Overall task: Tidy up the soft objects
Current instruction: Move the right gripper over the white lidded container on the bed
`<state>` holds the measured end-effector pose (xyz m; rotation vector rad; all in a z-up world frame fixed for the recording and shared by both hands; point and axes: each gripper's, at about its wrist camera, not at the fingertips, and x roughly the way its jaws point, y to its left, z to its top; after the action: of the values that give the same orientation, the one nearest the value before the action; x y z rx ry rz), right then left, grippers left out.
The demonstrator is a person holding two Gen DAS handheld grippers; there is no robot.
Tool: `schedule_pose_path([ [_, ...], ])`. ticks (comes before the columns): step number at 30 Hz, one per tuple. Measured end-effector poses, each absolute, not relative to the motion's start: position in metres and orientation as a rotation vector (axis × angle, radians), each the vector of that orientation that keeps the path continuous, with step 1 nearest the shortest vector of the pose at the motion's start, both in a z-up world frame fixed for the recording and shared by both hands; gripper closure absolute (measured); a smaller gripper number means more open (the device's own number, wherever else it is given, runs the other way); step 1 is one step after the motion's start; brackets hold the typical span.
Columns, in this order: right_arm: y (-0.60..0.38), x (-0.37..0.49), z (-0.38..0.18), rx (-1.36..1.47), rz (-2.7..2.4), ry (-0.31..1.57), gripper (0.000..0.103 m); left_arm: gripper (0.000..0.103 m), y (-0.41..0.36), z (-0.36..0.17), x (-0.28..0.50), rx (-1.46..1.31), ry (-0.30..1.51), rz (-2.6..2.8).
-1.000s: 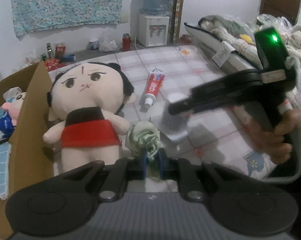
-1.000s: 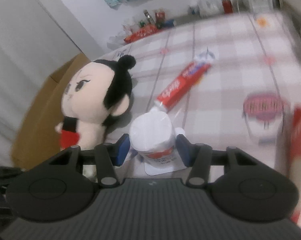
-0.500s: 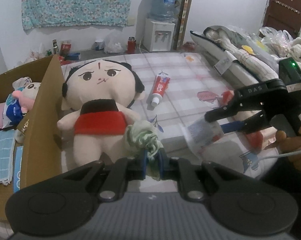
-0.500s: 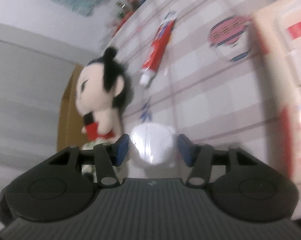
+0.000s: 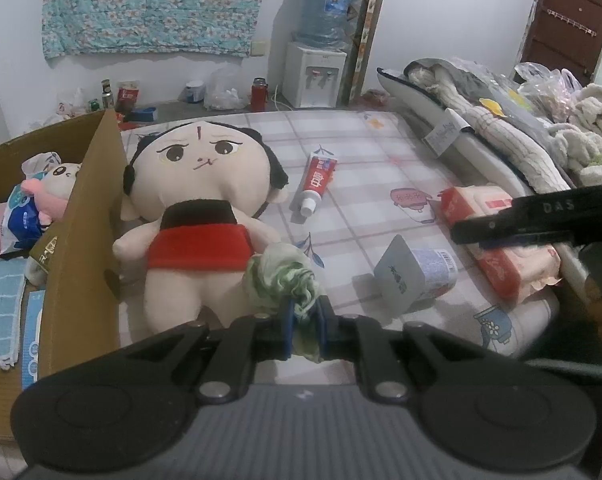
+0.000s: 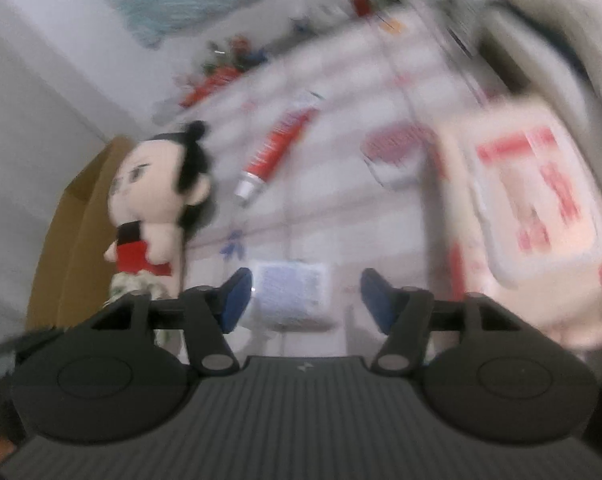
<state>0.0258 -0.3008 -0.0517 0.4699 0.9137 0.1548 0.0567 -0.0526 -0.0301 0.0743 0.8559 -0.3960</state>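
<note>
My left gripper [image 5: 302, 326] is shut on a green-and-white cloth [image 5: 283, 276] and holds it over the bed in front of a big plush doll [image 5: 199, 216] with a red top. My right gripper [image 6: 305, 294] is open and empty, just above a small white tissue pack [image 6: 293, 290] that lies on the bed; the pack also shows in the left wrist view [image 5: 417, 276]. The right gripper shows at the right edge of the left wrist view [image 5: 513, 226]. The right wrist view is blurred.
An open cardboard box [image 5: 83, 216] with a small plush and towels stands left of the doll. A toothpaste tube [image 5: 317, 180] lies mid-bed. A pink wet-wipes pack [image 5: 497, 236] lies at the right. Bedding [image 5: 501, 128] is piled along the right edge.
My right gripper has opened and let go of the tissue pack, which now lies on the bed beside the wipes pack. My left gripper still holds the cloth and has risen slightly.
</note>
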Motion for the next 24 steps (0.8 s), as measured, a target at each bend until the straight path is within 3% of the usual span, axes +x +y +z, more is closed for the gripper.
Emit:
schedule_pose_path([
  [6, -0.24, 0.036, -0.045, -0.023, 0.321, 0.887, 0.014, 0.091, -0.048, -0.028, 0.058, 0.065, 0.857, -0.394],
  [14, -0.185, 0.065, -0.072, -0.491, 0.482, 0.955, 0.013, 0.09, -0.045, -0.029, 0.063, 0.056, 0.864, -0.391],
  [17, -0.168, 0.062, -0.088, -0.726, 0.583, 0.974, 0.008, 0.09, -0.044, -0.029, 0.064, 0.053, 0.862, -0.393],
  [20, -0.158, 0.062, -0.101, -0.855, 0.623, 0.989, 0.007, 0.09, -0.043, -0.03, 0.064, 0.049, 0.868, -0.392],
  [23, -0.158, 0.076, -0.099, -0.8, 0.634, 1.007, 0.012, 0.09, -0.044, -0.031, 0.065, 0.053, 0.876, -0.393],
  [24, -0.16, 0.082, -0.098, -0.767, 0.629, 1.02, 0.022, 0.09, -0.044, -0.031, 0.065, 0.055, 0.876, -0.393],
])
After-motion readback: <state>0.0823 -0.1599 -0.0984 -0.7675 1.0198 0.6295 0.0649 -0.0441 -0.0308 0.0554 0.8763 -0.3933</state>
